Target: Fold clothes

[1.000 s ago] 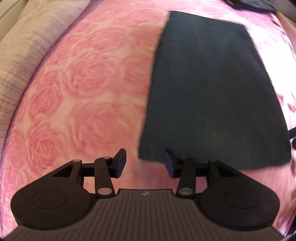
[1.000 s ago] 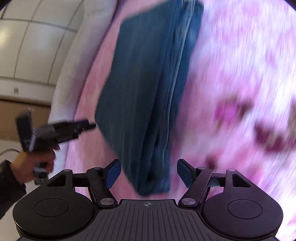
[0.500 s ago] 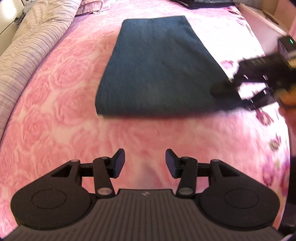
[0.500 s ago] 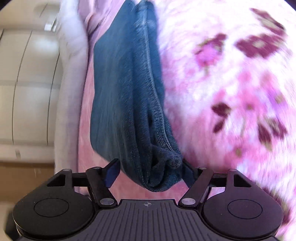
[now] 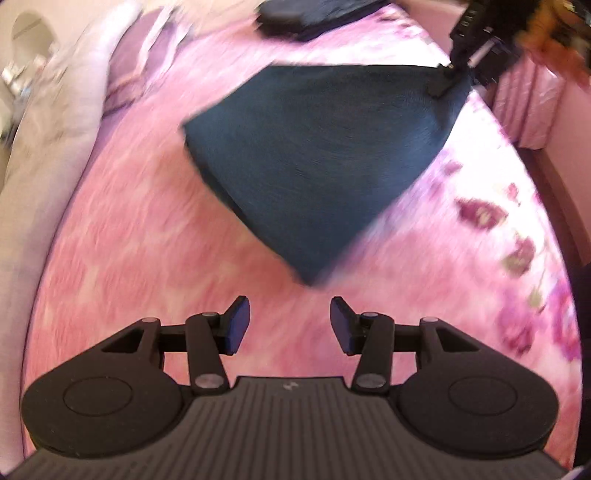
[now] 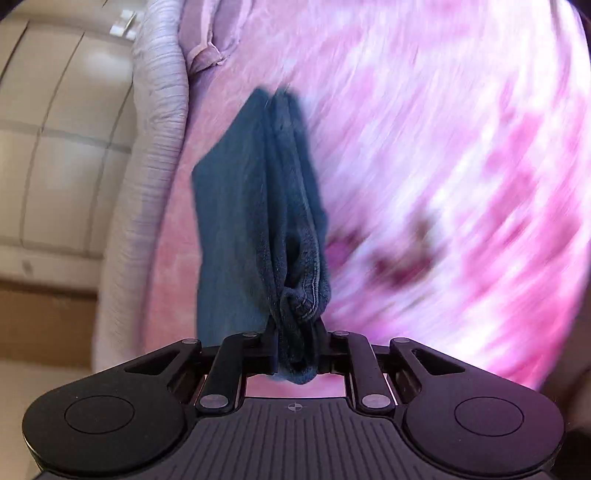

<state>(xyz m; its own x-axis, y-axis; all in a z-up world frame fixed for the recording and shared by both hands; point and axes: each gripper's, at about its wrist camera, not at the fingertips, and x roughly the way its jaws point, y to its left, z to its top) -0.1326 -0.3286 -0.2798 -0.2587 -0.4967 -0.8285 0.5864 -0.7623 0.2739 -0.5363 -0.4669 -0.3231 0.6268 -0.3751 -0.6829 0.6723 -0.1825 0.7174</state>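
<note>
Two grippers | right gripper (image 6: 295,350) clamps folded garment (image 6: 258,221) | left gripper (image 5: 290,325) jaws apart

Folded garment between my two hand-held grippers, above the bed

My right hand-held gripper (image 6: 295,354) pinches one corner of the folded garment (image 5: 317,155), which hangs over the bed (image 5: 129,258) ahead of my left hand-held gripper (image 5: 290,325), whose jaws stand apart with nothing between them. A pillow (image 5: 48,122) lies along the bed's left edge; another pile of cloth (image 5: 310,14) sits at the far end, behind the garment.
</note>
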